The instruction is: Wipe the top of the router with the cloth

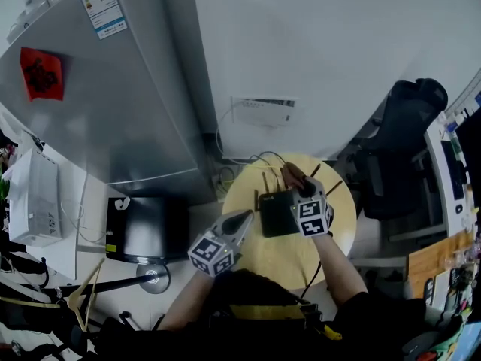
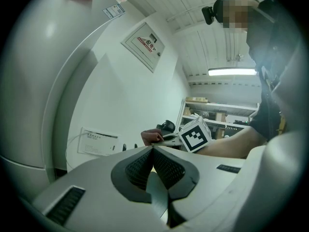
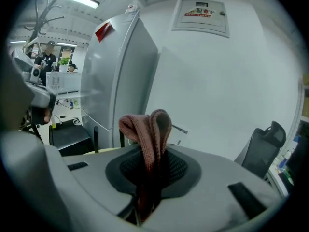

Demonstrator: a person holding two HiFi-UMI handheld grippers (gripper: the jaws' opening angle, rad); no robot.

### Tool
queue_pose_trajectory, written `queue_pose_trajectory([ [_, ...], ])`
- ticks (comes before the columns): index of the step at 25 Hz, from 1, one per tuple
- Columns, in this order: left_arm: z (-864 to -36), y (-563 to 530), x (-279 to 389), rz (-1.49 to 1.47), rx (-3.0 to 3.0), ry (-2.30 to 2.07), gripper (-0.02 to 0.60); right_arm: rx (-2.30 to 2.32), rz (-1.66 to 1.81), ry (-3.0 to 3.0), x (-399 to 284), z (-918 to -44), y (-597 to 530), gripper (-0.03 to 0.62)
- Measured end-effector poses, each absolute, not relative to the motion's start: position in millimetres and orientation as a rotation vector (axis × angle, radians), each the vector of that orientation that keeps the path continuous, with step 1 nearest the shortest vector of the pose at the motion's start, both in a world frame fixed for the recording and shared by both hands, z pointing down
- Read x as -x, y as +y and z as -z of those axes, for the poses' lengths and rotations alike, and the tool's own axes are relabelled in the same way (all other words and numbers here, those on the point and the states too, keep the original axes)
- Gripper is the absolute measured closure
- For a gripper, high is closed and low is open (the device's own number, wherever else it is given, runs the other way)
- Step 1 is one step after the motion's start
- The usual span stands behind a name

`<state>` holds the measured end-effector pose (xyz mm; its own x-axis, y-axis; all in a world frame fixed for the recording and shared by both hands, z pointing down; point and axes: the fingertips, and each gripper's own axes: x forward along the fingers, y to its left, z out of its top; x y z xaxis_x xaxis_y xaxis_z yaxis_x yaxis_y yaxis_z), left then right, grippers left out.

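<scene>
Router [image 1: 275, 215] partly hidden by right tongs [image 3: 153, 151] clamping cloth [image 3: 146, 124]; left tongs [image 2: 153, 151] together.

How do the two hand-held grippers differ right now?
The left hand-held gripper is shut on nothing; the right hand-held gripper clamps a reddish cloth. The left one sits by the edge of the round table; the right one is over the black router. Both carry a marker cube.
</scene>
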<state>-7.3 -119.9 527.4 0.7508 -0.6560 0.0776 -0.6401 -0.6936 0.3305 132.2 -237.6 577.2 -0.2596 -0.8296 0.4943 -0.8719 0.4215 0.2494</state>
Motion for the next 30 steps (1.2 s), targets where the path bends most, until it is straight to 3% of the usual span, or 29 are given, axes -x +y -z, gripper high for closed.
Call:
queue_pose_trajectory([
  [15, -550.1, -115.7, 46.9, 0.021, -2.525, -1.120, 0.589, -1.426, -0.952, -1.842, -165.9, -738.1, -241.7, 0.531],
  [30, -558.6, -123.6, 52.8, 0.051, -2.431, -1.137, 0.589, -1.294, -0.884, -1.783, -166.6, -770.8, -251.9, 0.531],
])
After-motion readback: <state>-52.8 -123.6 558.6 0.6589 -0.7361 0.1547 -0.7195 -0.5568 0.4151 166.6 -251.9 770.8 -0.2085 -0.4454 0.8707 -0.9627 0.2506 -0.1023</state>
